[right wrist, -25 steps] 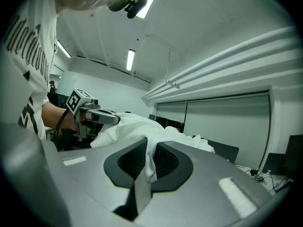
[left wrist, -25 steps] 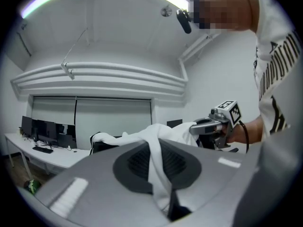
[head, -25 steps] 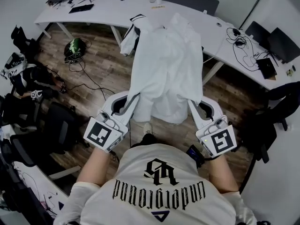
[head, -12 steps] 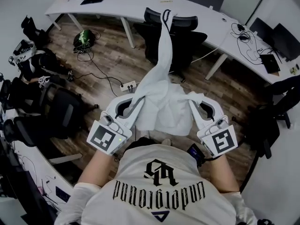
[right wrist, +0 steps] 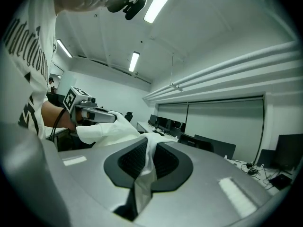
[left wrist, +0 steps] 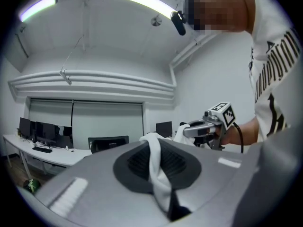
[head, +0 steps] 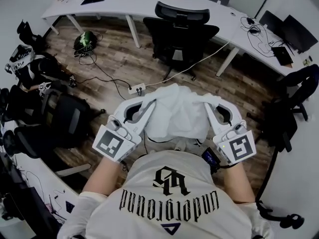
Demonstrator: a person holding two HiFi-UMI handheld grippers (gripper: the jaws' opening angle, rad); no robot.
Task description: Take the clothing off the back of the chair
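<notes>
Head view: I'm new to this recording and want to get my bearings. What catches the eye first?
A bunched white garment hangs in the middle, stretched between the left tool and the right tool, each shut on a fold of it. Beyond it a black office chair stands bare-backed at the curved white desk.

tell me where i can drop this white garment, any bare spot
Bare: the white desk left of the black chair, and wood floor right of it. Crowded: the desk's right end with cables, and the left floor with gear and a power strip.
</notes>
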